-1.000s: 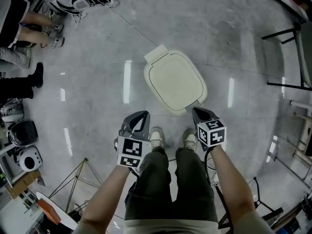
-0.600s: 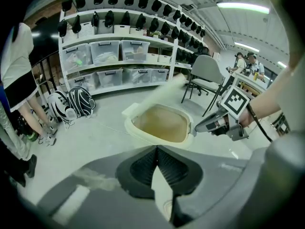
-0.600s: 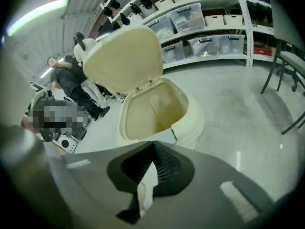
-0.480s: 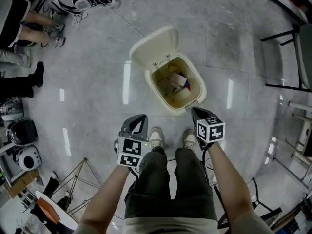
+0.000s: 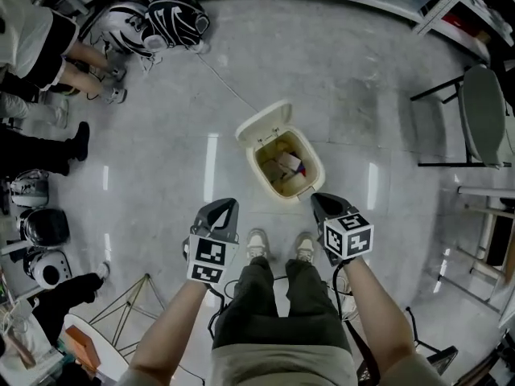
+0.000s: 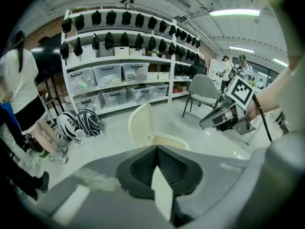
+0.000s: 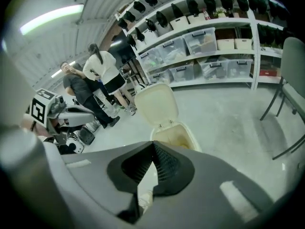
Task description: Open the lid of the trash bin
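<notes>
- Two legs in dark trousers and two pale shoes (image 5: 257, 242) stand on the grey floor (image 5: 161, 183), seen from the head view.
- Left gripper (image 5: 224, 209) (image 6: 156, 148) is held out in front of the left shoe. Its jaws are pressed together at the tips, with nothing between them.
- Right gripper (image 5: 320, 202) (image 7: 153, 143) is the same: jaws closed tip to tip and empty.
- Right gripper's tip sits just beside the near right corner of the trash bin (image 5: 316, 167). Cannot tell whether they touch.
- Trash bin (image 6: 169, 140) (image 7: 178, 136) is cream and stands on the floor just ahead of the feet, nearer the right gripper.
- Lid (image 5: 261, 125) (image 6: 139, 124) (image 7: 156, 104) is up, hinged at the far edge and standing roughly upright.
- Rubbish (image 5: 286, 166) shows inside the bin, including a white piece with some red.
- Black-and-white helmets (image 5: 153, 18) lie on the floor far left, well apart from the bin.
- People (image 5: 32, 30) stand at the far left edge.
- Grey chair (image 5: 483, 95) is far right.
- Shelves (image 6: 124, 70) with clear boxes and dark helmets line the back wall.
</notes>
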A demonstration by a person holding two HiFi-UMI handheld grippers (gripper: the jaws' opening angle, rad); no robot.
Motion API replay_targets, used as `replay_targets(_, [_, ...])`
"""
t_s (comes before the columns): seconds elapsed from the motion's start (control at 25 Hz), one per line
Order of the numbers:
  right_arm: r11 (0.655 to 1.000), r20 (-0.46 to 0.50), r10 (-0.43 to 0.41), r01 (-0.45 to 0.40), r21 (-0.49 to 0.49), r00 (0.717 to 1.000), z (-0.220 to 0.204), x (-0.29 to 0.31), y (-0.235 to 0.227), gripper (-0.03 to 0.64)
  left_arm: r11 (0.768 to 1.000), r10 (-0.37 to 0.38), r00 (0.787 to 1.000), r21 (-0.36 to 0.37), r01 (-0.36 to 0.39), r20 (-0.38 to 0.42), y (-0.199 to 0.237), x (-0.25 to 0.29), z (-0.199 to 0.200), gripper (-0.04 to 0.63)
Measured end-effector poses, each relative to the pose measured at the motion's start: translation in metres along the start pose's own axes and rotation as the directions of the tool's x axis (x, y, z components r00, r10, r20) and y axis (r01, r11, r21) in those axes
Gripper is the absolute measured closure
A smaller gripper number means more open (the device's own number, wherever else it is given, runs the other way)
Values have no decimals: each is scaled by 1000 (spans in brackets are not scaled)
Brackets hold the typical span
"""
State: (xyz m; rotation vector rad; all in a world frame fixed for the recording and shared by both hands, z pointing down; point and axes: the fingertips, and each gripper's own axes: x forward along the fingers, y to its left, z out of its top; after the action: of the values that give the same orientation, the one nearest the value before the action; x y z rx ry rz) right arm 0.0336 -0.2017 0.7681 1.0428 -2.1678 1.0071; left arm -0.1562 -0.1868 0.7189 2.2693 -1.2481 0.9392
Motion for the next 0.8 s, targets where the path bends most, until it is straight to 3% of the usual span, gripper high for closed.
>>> replay_targets(0.2, [999,85,40,-38,-32,996,63,-66,48,614,999,39,995,2,-40,94,7,-59,72,592])
replay_targets(0.4, [996,163,16,-2,-90,987,118,-131,79,614,997,77,979,6,-80,190,7,-119,139,592])
replay_targets(0.8, [958,324,145,-50,-283,935,197,-254,168,614,987,71,917,104,-120,392,-15,-221,254,592])
